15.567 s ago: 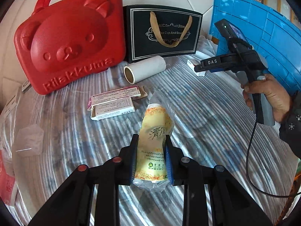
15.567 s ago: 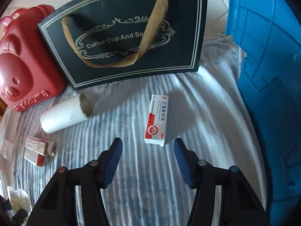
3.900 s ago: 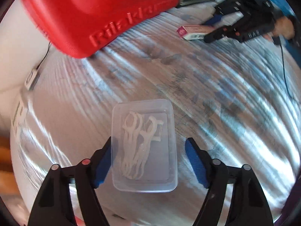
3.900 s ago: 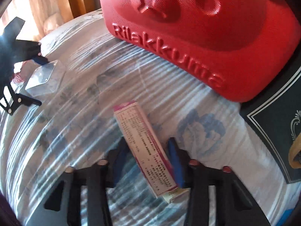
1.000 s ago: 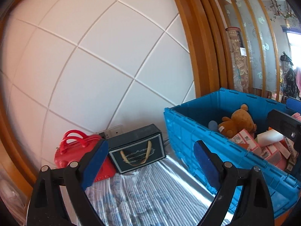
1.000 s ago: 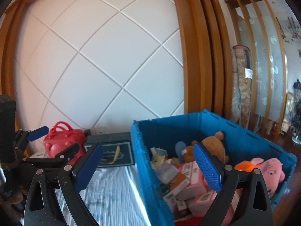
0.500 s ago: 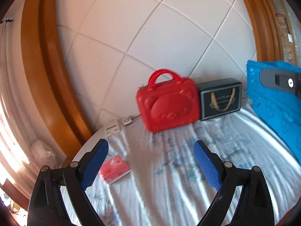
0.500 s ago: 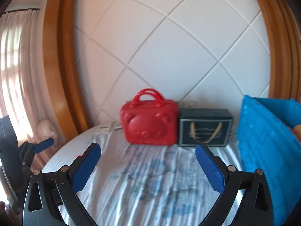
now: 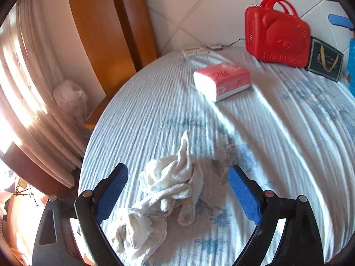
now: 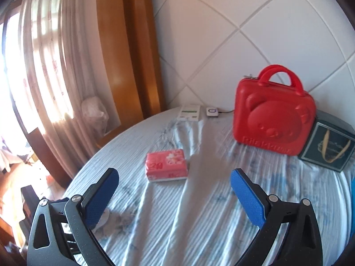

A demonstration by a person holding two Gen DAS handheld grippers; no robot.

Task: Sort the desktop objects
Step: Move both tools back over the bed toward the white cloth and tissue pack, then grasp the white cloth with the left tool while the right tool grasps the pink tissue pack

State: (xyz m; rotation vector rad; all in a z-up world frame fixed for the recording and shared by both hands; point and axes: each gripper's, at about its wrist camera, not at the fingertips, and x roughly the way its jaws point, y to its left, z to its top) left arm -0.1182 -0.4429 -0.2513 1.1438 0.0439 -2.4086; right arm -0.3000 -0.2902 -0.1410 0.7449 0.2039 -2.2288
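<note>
A crumpled white cloth lies on the striped tablecloth near the table's left edge. My left gripper is open, its blue pads on either side of the cloth and just above it. A red tissue pack lies further back; it also shows in the right wrist view. My right gripper is open and empty, held above the table in front of the tissue pack. The left gripper's body shows at the lower left of the right wrist view.
A red bear-face case and a dark gift bag stand by the tiled wall. A white device and a small charger lie behind. The blue crate's edge is at right. Curtains and a wooden frame are left.
Both grippers have swung left and tilted down from the wall view. The left one now straddles the white cloth; the right one faces the tissue pack.
</note>
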